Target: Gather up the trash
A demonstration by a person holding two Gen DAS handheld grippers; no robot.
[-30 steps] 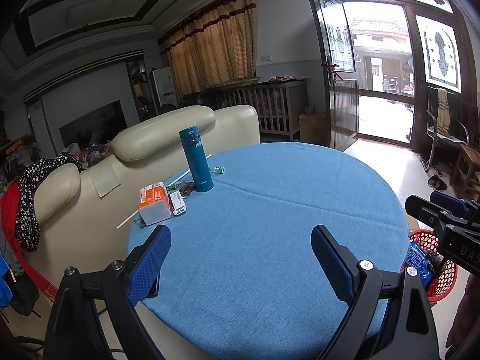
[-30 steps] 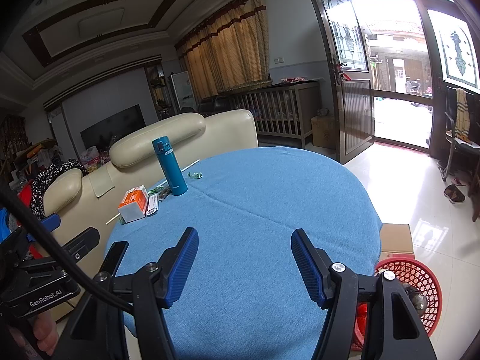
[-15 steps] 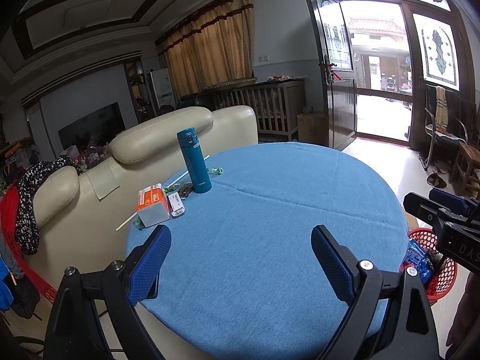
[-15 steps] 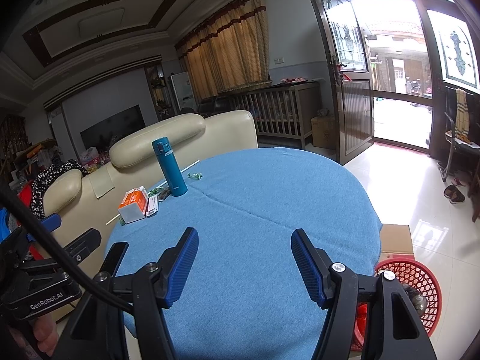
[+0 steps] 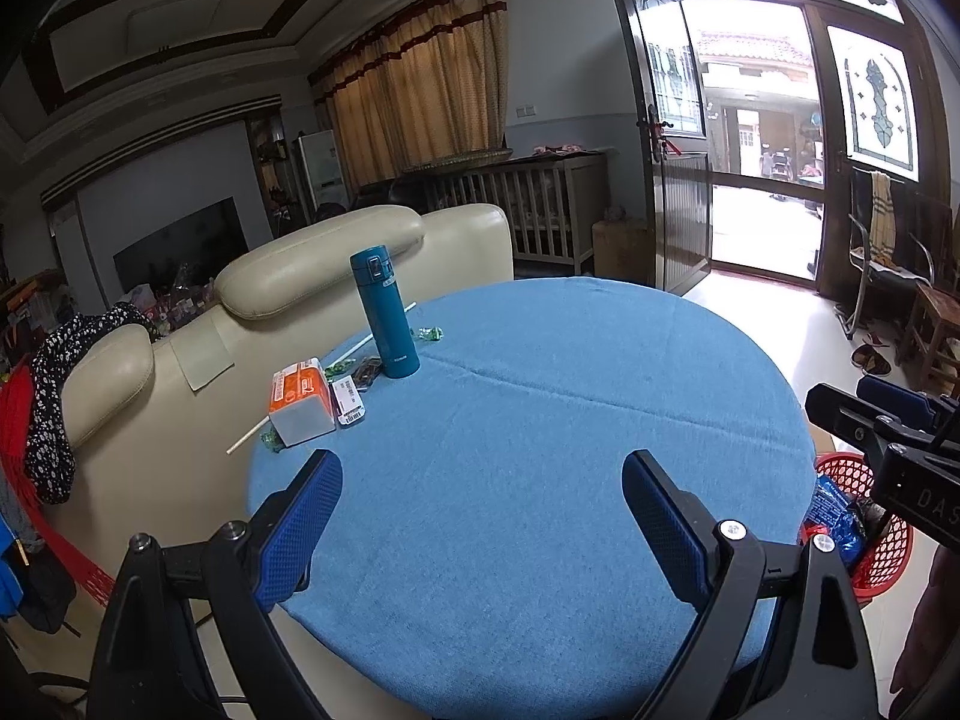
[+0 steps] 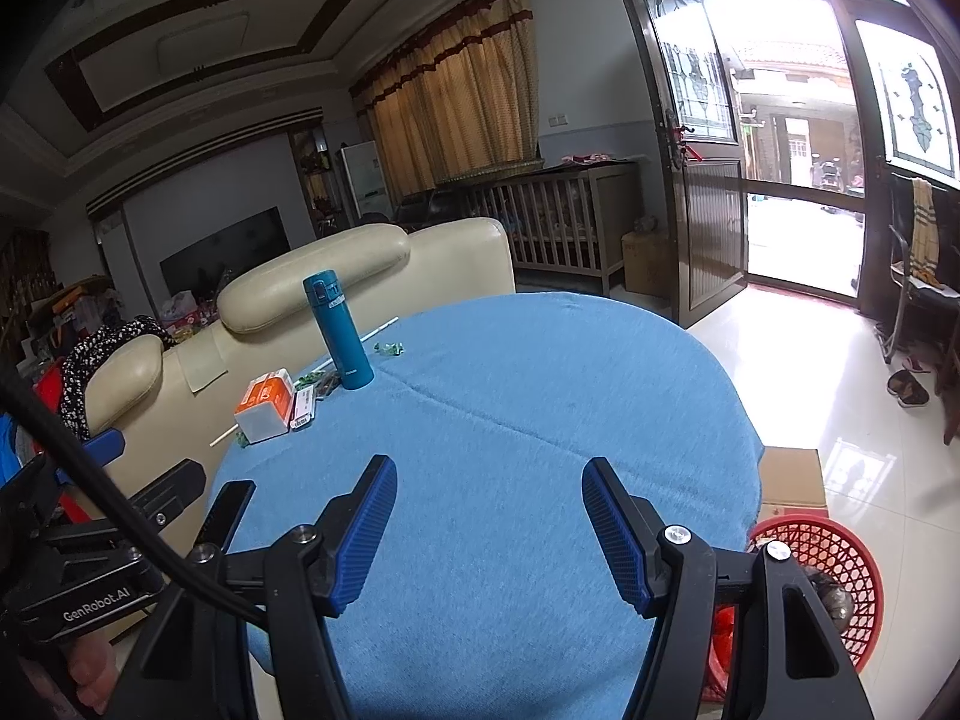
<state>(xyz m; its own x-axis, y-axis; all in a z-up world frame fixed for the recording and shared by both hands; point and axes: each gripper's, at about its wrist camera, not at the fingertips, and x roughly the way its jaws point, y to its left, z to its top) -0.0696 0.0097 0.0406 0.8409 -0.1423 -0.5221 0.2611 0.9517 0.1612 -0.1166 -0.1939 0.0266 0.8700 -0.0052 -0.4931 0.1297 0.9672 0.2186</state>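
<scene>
A round table with a blue cloth [image 5: 540, 420] [image 6: 510, 420] fills both views. At its far left edge stand a teal flask [image 5: 385, 312] [image 6: 338, 330], an orange and white box [image 5: 302, 401] [image 6: 263, 401], a small white packet [image 5: 348, 401] [image 6: 303, 407], green wrappers [image 5: 429, 333] [image 6: 389, 348] and a white stick [image 5: 360, 347]. A red mesh basket [image 5: 864, 534] [image 6: 822, 576] with wrappers inside sits on the floor at the table's right. My left gripper [image 5: 480, 510] hangs open over the near cloth, holding nothing. My right gripper [image 6: 489, 525] is open and empty too.
A cream sofa [image 5: 288, 276] backs against the table's left side, with patterned clothing [image 5: 54, 396] draped on it. A cardboard box [image 6: 792, 477] lies on the floor by the basket. A wooden crib [image 5: 540, 210], an open door [image 5: 678, 168] and chairs [image 5: 888, 276] stand beyond.
</scene>
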